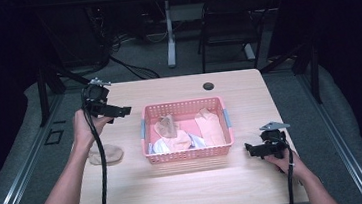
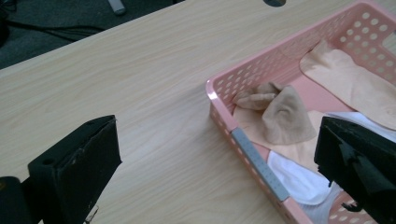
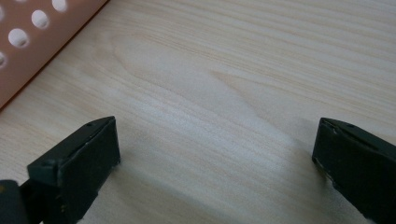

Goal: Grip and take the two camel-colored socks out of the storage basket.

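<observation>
Pink basket (image 1: 189, 154) at bench (image 1: 142, 191) centre holds the beige stockings (image 2: 285, 114), and the empty left tool (image 1: 119, 111), jaws apart at its nine o'clock, could snag the perforated wall when reaching in.

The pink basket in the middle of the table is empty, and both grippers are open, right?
Not quite. The pink basket is not empty: it holds beige stockings and something white, as the left gripper view shows. The rest is right: the basket sits mid-table, and the left hand-held gripper and right hand-held gripper are both open.
</observation>
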